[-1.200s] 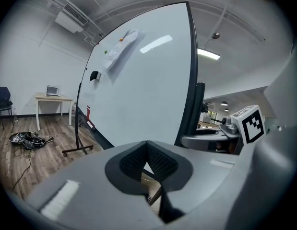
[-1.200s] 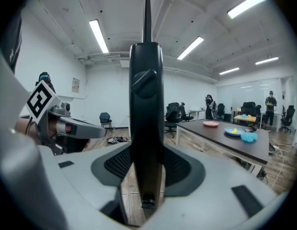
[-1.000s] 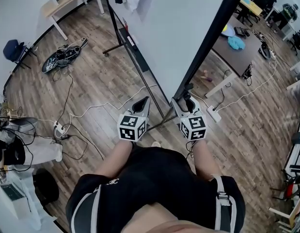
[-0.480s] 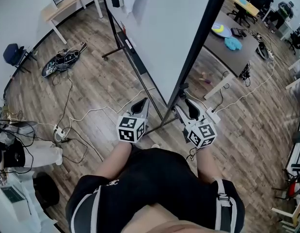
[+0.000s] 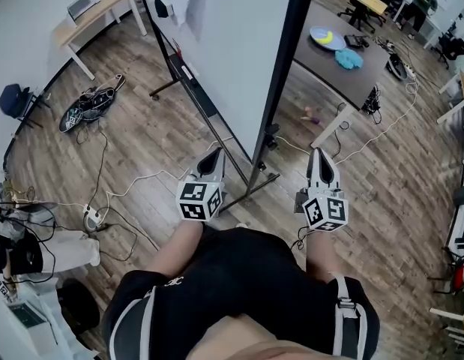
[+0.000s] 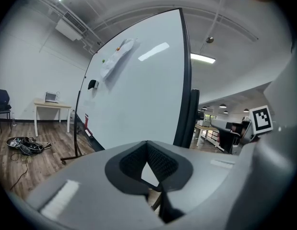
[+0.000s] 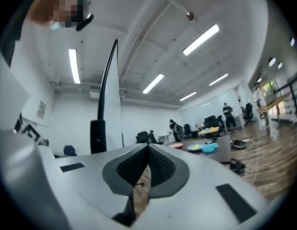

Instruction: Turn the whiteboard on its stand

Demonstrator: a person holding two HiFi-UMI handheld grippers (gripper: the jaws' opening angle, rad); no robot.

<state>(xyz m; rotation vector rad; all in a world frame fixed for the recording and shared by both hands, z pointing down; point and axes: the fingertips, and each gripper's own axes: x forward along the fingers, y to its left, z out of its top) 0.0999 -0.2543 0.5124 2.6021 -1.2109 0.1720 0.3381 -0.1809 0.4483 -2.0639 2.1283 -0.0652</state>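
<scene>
The whiteboard (image 5: 232,43) stands upright in its black frame (image 5: 284,58) on a wheeled stand (image 5: 250,187), straight ahead of me in the head view. My left gripper (image 5: 211,158) is shut and empty, just short of the board's lower corner. My right gripper (image 5: 320,156) is shut with nothing between its jaws, off to the right of the frame edge and not touching it. In the left gripper view the whiteboard (image 6: 138,95) fills the middle beyond the closed left gripper (image 6: 148,147). The right gripper view shows the whiteboard frame (image 7: 107,95) edge-on at left, beyond the closed right gripper (image 7: 148,150).
Cables and a power strip (image 5: 89,216) trail over the wooden floor at left, beside a dark bag (image 5: 85,103). A wooden table (image 5: 97,10) stands at the far left. Behind the board are a dark table (image 5: 344,58) with plates, office chairs and people far off.
My right gripper has come off the board's black frame edge, swung out to the right and gone from open to shut. The board's near edge now stands further left. The left gripper barely moved.
</scene>
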